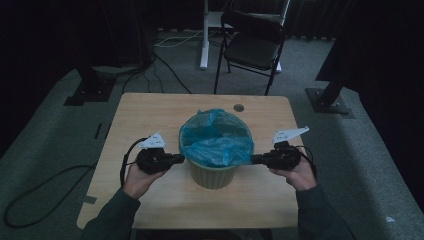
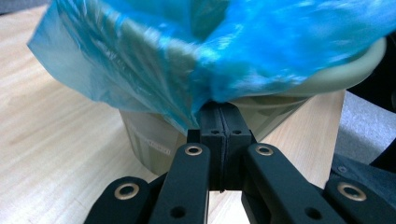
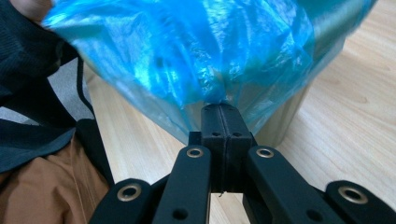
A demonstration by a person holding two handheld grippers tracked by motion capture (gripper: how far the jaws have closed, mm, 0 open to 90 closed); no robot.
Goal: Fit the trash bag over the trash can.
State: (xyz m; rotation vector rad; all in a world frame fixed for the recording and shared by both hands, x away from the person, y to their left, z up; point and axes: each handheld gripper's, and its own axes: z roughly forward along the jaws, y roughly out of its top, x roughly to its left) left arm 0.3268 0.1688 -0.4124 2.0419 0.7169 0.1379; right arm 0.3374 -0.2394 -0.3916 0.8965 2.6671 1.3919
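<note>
High view
- Table: one light wooden table (image 1: 150, 115), with one round hole (image 1: 238, 107) near its far edge.
- Bin: one pale green bin (image 1: 214, 175) stands upright at the middle of the table.
- Bag: one blue bag (image 1: 215, 145) lines the bin, its edge folded out over the rim.
- Hands: two, the left hand (image 1: 140, 181) and the right hand (image 1: 299, 176), each holding one gripper.
- Left gripper (image 1: 181, 158): at the bin's left side, tips at the rim where the bag edge hangs.
- Right gripper (image 1: 254, 159): at the bin's right side, tips at the rim on the opposite side.
- Plates: two grey three-cornered plates, one on top of each gripper.
- Chair: one dark folding chair (image 1: 252, 45) stands on the floor beyond the table.

Left gripper view
- Jaws: two black jaws pressed together, pinching the bag's hanging edge (image 2: 196, 100) just under the bin's rim.
- Bin: one, its pale wall (image 2: 149, 135) just behind the jaw tips, standing on the wood.
- Bag: one, blurred, draped over the rim above the tips.

Right gripper view
- Jaws: two black jaws closed together, with a fold of the bag (image 3: 219, 93) caught between the tips.
- Bin: one, its wall (image 3: 285, 121) just behind and to the right of the tips.
- Clothing: one dark sleeve at upper left, one patch of brown cloth (image 3: 42, 186) at lower left.
</note>
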